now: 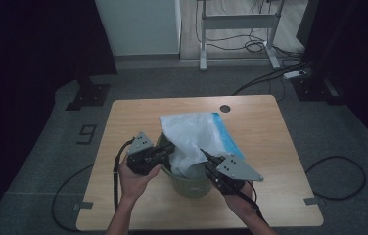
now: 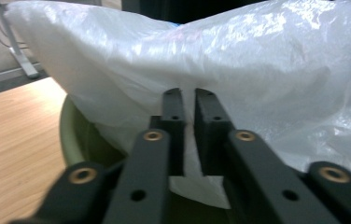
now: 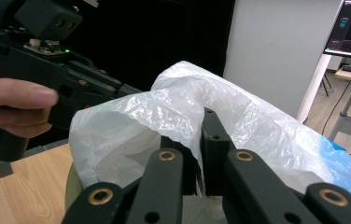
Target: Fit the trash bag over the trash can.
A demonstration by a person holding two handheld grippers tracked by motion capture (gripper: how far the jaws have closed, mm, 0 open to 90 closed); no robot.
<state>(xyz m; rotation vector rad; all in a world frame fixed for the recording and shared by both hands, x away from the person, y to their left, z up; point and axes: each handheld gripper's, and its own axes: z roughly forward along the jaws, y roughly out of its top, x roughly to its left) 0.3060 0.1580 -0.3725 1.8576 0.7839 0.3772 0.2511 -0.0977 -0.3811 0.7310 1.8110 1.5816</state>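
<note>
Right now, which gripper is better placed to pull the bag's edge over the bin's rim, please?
Probably the left gripper: shut on the white bag right at the green bin rim; the right gripper pinches it further inside.

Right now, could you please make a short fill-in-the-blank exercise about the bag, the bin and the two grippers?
1. The white plastic bag hangs into a green ____.
2. The left gripper is shut on the ____.
3. The bin stands on a ____ table.
4. The right gripper pinches the same ____.

Missing words: bin; bag; wooden; bag
</note>
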